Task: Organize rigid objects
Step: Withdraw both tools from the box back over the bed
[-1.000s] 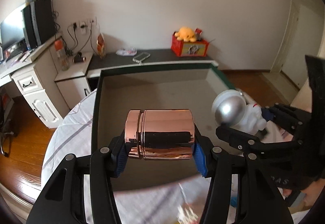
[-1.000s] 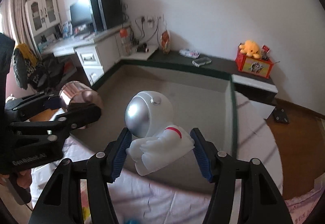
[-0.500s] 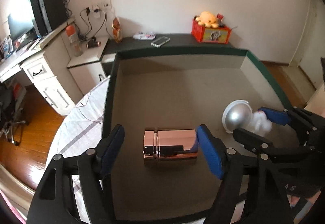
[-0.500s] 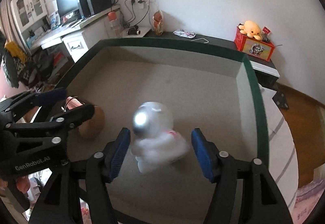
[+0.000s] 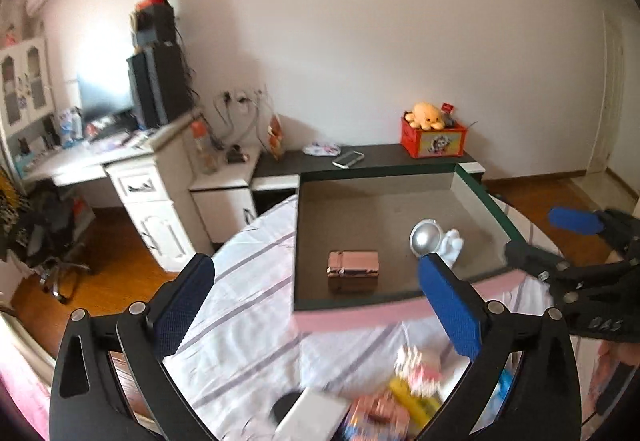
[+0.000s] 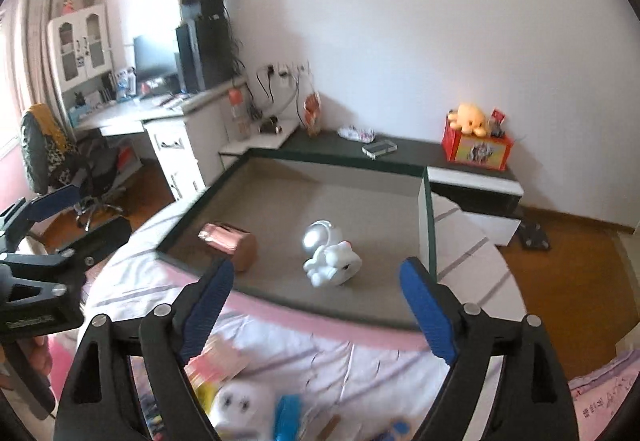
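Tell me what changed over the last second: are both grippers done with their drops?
Both let go. The left gripper released the copper canister, the right gripper the astronaut figure; both now lie in the box, and both grippers have opened and pulled back over the bed. The box stayed put.

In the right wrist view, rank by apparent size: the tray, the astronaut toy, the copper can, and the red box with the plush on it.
1. tray
2. red box, though it sits farther back
3-4. astronaut toy and copper can look about alike; too close to rank.
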`<state>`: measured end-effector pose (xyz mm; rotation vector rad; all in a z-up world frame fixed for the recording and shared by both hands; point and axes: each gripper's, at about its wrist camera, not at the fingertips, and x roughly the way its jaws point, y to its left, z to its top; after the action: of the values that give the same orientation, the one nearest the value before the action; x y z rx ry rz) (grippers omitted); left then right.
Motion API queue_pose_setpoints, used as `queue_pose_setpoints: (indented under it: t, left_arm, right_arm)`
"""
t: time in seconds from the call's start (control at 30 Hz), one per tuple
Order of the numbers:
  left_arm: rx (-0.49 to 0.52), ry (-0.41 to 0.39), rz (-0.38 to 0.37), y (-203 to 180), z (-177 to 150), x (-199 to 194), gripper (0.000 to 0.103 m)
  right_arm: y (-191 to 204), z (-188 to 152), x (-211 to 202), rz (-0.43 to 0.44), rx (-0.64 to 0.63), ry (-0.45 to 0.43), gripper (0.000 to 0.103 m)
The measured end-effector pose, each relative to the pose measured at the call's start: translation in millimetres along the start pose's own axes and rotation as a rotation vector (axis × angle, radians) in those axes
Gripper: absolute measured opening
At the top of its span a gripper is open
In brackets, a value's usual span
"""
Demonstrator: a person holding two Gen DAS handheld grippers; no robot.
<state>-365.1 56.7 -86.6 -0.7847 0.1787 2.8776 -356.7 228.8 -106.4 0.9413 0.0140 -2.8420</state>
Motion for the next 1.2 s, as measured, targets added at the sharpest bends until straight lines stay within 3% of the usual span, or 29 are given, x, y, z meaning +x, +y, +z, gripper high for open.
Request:
queue_pose_setpoints:
  t: [0.1, 0.3, 0.63, 1.0, 1.2]
  left_arm:
    - [-0.004, -0.018, 0.008, 1.8, -14.0, -29.3, 0.103]
    - [-0.027, -0.029, 0.021, 10.0, -48.2, -79.1, 0.103]
    - [-0.020, -0.034, 0.011, 15.6, -84.2, -129.0, 0.103]
    - [-0.008, 0.024, 0.008, 19.4, -108.2, -129.7, 0.103]
    - [-0.012, 0.071, -0.004, 14.9, -114.9, -110.2, 0.103]
  right_arm:
    - [11.4, -8.7, -30.4, 0.005, -0.014, -0.048, 0.103]
    - [25.5, -36.4, -78.5, -0.015, -0.016, -0.107, 0.103]
    - [33.0, -79.5, -114.6, -0.031, 0.033, -0.098, 0.103]
    - [34.0, -105.5, -121.1, -0.043, 0.046, -0.063, 0.103]
    - [26.8, -113.5, -110.4, -0.048, 0.058, -0.028, 0.103]
